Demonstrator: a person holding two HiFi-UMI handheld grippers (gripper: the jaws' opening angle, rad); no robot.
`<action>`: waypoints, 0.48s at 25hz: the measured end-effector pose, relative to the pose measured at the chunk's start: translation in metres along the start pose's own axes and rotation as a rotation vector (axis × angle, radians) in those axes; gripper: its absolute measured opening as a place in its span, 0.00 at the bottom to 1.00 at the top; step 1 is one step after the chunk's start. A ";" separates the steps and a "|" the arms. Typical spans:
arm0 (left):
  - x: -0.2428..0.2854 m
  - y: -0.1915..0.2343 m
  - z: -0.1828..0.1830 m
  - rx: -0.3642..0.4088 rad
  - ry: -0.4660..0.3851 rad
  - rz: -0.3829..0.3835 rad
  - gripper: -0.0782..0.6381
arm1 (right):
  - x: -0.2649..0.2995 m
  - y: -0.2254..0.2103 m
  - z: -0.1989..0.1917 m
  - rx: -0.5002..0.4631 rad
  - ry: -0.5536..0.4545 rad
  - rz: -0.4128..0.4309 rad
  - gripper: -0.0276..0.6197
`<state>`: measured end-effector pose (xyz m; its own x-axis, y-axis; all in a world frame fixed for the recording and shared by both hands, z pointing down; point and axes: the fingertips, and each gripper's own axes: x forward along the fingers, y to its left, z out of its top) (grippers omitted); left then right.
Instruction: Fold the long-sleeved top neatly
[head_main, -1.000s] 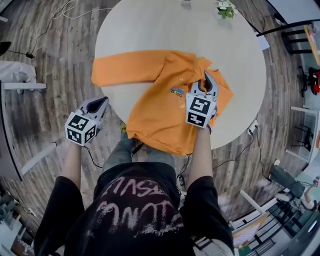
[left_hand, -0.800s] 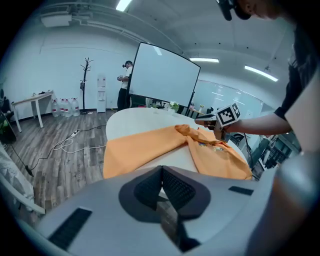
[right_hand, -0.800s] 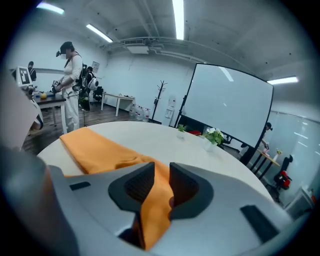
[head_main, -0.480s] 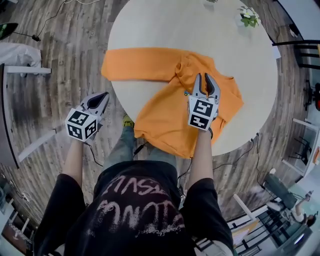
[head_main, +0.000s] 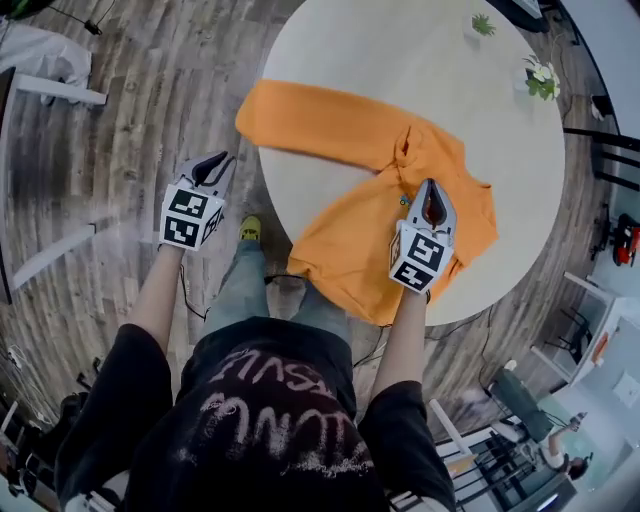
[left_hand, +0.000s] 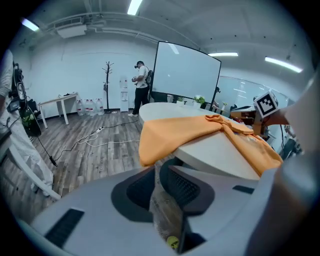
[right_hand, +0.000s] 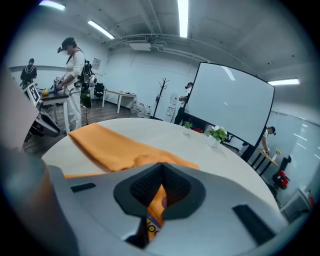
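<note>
Orange long-sleeved top (head_main: 370, 240) is lying barely folded on the bench (head_main: 400, 60), one sleeve (head_main: 310, 110) stretching toward the upper left, while the right gripper (head_main: 432, 190) is hovering over its chest with jaws shut and empty, and the left gripper (head_main: 215, 162), at frame left, is just parting its empty jaws slightly.

We locate the long-sleeved top (head_main: 350, 240) on the near half of the round table (head_main: 400, 60). Its body lies to the near right, with the hem hanging over the near edge. One sleeve (head_main: 310, 115) runs left from the body across the tabletop, and its end overhangs the left edge. One potted plant (head_main: 541, 80) stands at the far right rim, and a second plant (head_main: 482, 24) stands behind it. Both are well apart from the top. A projection screen (left_hand: 187, 72) stands behind the table.
</note>
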<state>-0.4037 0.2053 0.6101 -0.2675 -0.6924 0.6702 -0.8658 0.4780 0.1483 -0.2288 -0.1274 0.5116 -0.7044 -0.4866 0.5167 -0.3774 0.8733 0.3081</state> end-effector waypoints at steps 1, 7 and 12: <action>0.005 0.005 -0.004 0.002 0.002 0.002 0.25 | -0.001 0.003 -0.001 -0.001 0.002 -0.005 0.05; 0.040 0.025 -0.015 0.026 -0.036 -0.002 0.42 | -0.009 0.015 -0.009 -0.012 0.021 -0.045 0.05; 0.074 0.025 -0.018 0.004 -0.087 -0.041 0.48 | -0.017 0.016 -0.017 -0.026 0.024 -0.099 0.05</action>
<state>-0.4372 0.1756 0.6760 -0.2669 -0.7558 0.5979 -0.8785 0.4458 0.1715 -0.2131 -0.1055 0.5216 -0.6499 -0.5712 0.5013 -0.4283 0.8202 0.3793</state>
